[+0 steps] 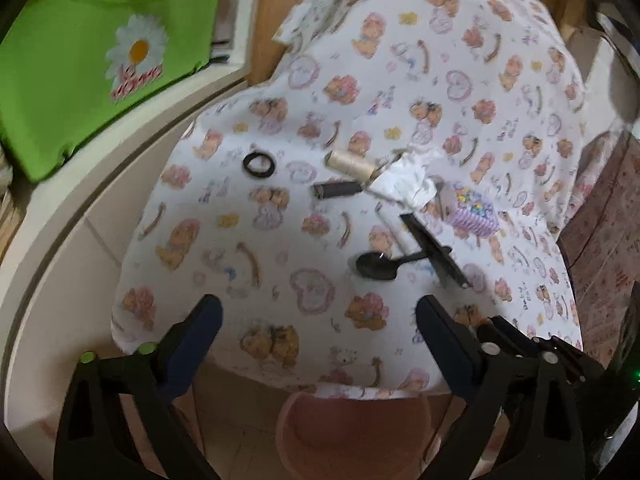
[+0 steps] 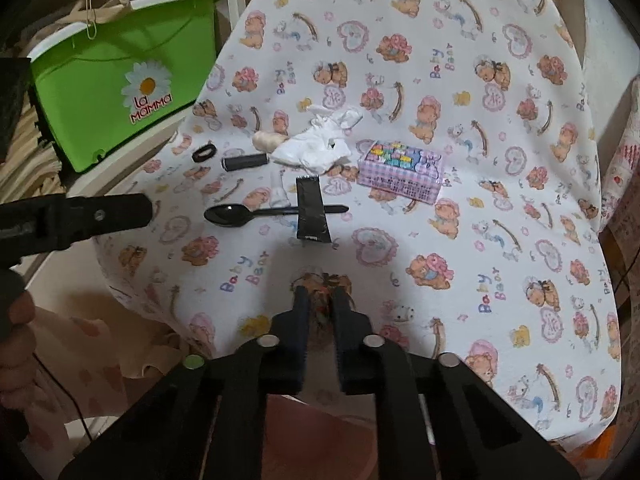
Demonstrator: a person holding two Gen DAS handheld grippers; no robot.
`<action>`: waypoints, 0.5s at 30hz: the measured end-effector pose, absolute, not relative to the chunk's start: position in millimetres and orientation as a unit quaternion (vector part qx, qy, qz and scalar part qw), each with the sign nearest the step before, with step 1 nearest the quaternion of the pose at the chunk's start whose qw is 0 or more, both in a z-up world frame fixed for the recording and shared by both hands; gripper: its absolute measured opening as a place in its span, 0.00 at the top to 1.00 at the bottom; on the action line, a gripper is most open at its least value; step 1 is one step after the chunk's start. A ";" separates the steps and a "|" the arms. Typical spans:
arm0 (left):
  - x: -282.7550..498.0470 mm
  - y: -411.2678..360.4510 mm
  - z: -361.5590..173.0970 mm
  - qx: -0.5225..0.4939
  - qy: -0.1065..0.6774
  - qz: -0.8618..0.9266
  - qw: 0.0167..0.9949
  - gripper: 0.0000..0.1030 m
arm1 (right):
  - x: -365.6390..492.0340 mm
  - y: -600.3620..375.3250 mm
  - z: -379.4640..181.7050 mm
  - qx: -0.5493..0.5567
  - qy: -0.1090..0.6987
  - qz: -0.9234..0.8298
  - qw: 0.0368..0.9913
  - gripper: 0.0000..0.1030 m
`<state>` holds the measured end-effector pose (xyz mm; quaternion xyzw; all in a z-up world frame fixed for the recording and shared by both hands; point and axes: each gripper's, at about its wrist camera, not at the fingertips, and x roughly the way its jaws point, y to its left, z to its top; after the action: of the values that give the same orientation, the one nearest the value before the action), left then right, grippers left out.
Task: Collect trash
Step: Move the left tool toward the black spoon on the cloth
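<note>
Hovering above the cloth's near edge, my right gripper point(image 2: 320, 300) had its jaws together on nothing. My left gripper point(image 1: 318, 312) gaped wide, empty. Both tilted downward toward the crumpled tissue point(image 2: 320, 146) and black spoon point(image 2: 236, 214) mid-cloth.

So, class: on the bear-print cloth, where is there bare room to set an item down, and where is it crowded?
Free: the wide near strip between the black spoon and the right gripper, and the stretch right of the pink box. Also the far cloth beyond the white tissue. Crowded: the middle band from the black ring past the spools to the box.
</note>
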<state>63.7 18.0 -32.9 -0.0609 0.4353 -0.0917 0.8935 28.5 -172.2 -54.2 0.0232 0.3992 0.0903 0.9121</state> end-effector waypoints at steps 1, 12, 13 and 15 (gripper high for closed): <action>66.1 13.8 -31.9 -0.051 0.431 -0.102 0.895 0.24 | 27.2 -173.3 -50.9 0.024 0.394 0.091 0.914 0.89; 103.3 -21.3 -47.7 -0.061 0.444 -0.172 0.877 0.69 | 24.9 -193.2 -34.9 0.057 0.385 0.084 0.918 0.89; 107.0 -20.6 -51.6 -0.070 0.448 -0.165 0.876 0.69 | 24.9 -193.9 -35.6 0.057 0.386 0.083 0.917 0.89; 112.6 -18.2 -59.8 -0.090 0.457 -0.148 0.872 0.72 | 24.0 -196.8 -36.5 0.060 0.386 0.081 0.917 0.89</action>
<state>112.6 -18.2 -59.8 -0.0899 0.4574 -0.1482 0.8722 24.0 -196.8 -36.5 0.0596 0.3863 0.0806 0.9169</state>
